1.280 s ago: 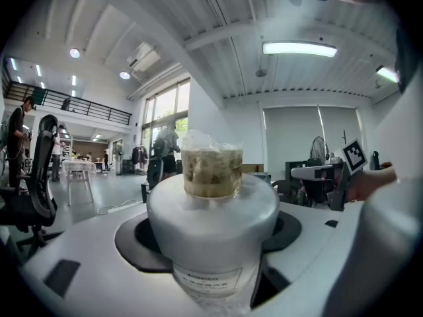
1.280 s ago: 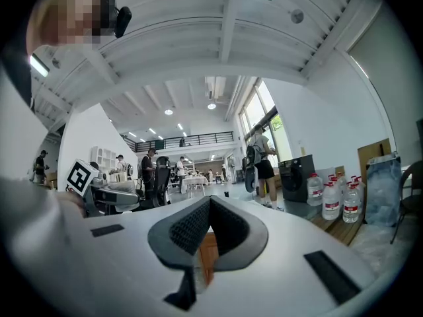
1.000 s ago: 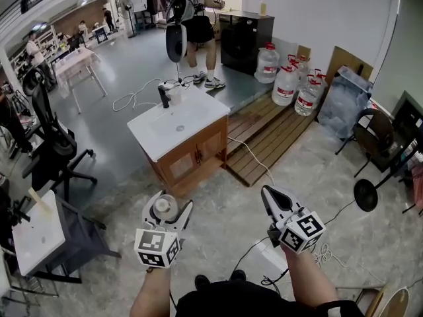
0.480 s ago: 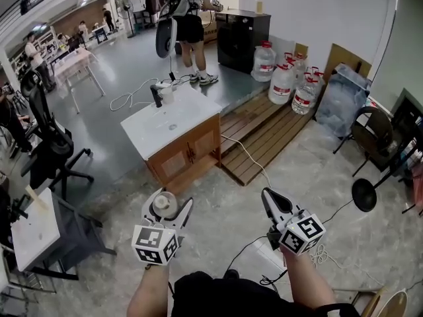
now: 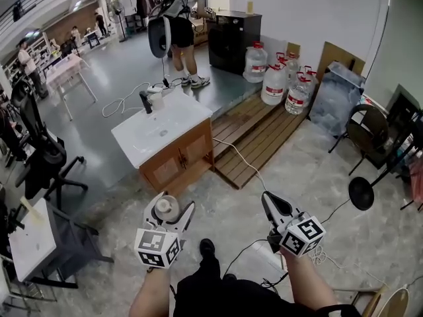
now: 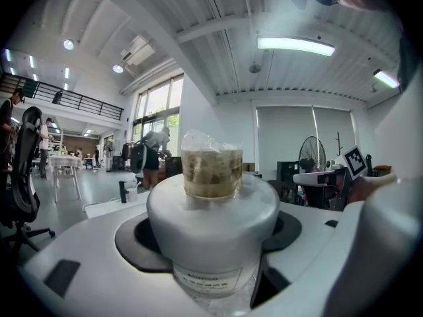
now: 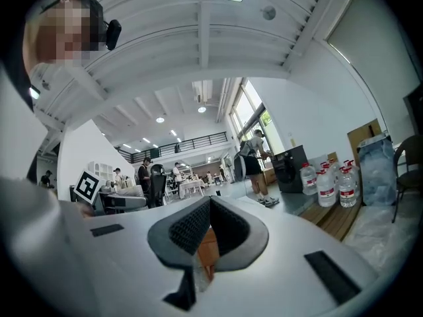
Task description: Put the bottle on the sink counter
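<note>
The sink counter (image 5: 162, 127) has shifted left in the head view. The left gripper (image 5: 170, 204) clamps the bottle (image 5: 164, 208), well apart from the counter. The right gripper (image 5: 269, 200) is pressed together and empty. The counter is at 11 o'clock, the water jugs (image 5: 274, 84) at 1.

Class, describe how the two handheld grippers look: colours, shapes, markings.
The left gripper and right gripper are white, each with two tapering jaws lined with dark grey pads and a cube of black-and-white square markers behind. Forearms are bare.
</note>
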A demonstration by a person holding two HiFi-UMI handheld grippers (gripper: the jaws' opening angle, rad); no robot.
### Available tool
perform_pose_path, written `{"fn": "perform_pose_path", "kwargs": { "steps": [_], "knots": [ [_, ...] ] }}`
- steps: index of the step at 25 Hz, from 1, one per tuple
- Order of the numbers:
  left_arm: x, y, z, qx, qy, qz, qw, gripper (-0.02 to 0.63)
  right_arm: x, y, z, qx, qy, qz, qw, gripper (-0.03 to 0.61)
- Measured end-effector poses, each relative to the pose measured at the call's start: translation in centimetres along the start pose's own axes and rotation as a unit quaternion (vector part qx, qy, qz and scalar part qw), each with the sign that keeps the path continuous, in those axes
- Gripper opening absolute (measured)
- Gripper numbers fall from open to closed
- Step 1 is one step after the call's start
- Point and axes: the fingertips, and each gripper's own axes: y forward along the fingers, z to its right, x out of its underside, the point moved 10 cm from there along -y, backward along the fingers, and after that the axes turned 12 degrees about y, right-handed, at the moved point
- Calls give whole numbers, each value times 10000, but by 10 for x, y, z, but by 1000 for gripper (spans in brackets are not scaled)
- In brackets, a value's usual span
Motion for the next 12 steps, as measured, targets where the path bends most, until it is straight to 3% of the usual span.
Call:
{"fn": "perform_pose_path", "kwargs": {
  "steps": [12],
  "knots": [
    [9, 78, -79, 4, 48, 110, 9999, 342, -12, 114, 28, -26, -113, -256, 9996, 14]
  ]
}}
